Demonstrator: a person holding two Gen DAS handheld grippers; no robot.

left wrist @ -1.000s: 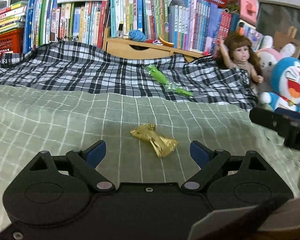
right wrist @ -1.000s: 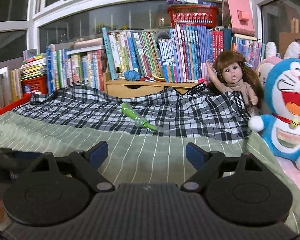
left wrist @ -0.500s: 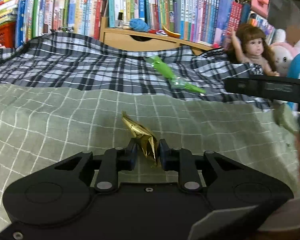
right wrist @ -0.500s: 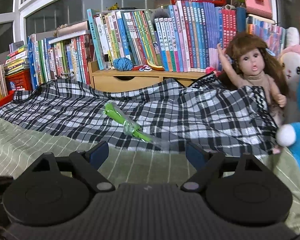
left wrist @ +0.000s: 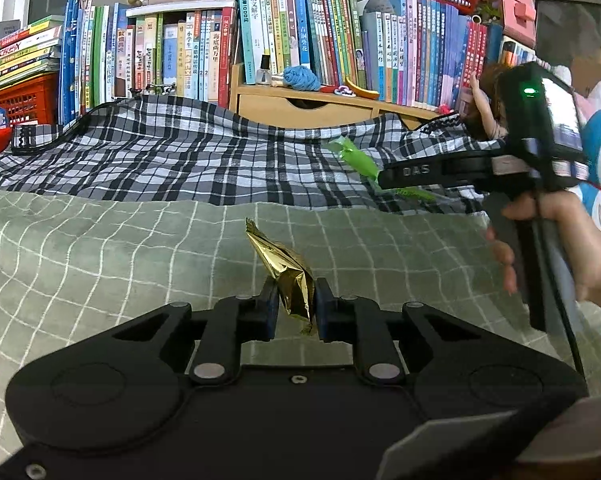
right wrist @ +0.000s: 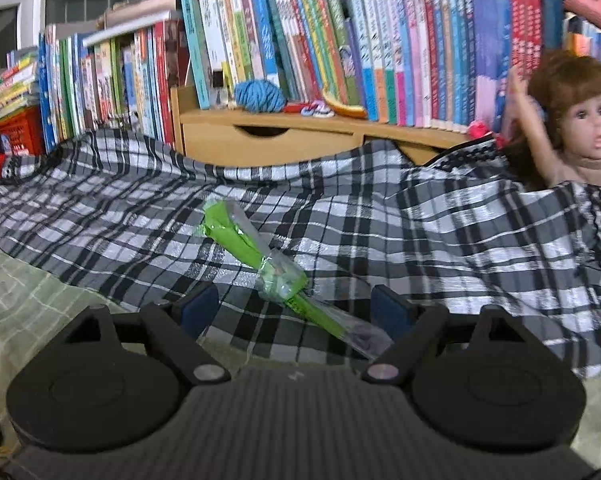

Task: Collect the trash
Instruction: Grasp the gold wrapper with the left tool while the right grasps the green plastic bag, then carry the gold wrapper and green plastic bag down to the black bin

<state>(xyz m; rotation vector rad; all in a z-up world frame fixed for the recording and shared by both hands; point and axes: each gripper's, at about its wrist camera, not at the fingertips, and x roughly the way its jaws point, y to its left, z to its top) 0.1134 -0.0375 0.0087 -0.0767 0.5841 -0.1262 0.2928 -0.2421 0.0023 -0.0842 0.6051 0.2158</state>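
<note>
Left wrist view: left gripper, open a second ago, now clamps the gold wrapper; right gripper, jaws apart, has advanced to straddle the green wrapper.

Packed bookshelf behind a plaid-covered bed.

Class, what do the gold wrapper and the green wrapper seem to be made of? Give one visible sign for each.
Gold wrapper: probably metallised foil; shiny, with sharp creases that catch light. Green wrapper: seemingly thin clear plastic film printed green; the plaid blanket shows through its see-through end.
</note>
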